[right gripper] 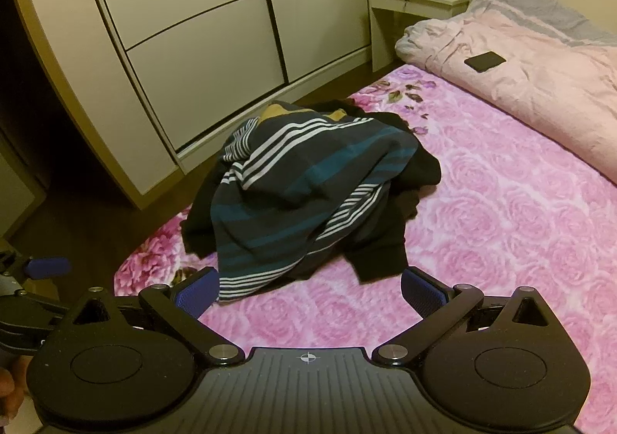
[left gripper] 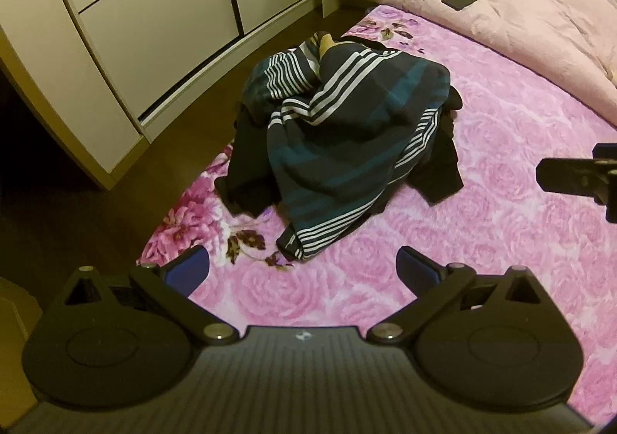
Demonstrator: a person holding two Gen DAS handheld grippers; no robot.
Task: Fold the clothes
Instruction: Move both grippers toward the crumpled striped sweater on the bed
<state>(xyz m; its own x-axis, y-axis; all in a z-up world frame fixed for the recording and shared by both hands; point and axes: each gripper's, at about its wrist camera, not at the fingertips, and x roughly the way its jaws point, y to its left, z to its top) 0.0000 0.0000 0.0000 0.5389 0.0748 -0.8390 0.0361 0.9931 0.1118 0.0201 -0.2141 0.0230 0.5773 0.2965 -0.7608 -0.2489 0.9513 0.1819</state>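
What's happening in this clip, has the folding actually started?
Not yet. A person holds a claw in each hand above the bed's pink rose blanket. Both the left claw and the right claw are open and empty, aimed at a crumpled pile: a dark striped shirt draped over black clothing. Nothing is gripped or laid flat. A phone lies on the pale pink duvet farther back.

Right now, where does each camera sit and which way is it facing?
Left wrist: on the left hand-held gripper, open, facing the striped garment on the pink floral blanket; right hand-held gripper at right edge.
Right wrist: on the right hand-held gripper, open, facing the same pile.
Shared: garment, blanket, wardrobe, phone.
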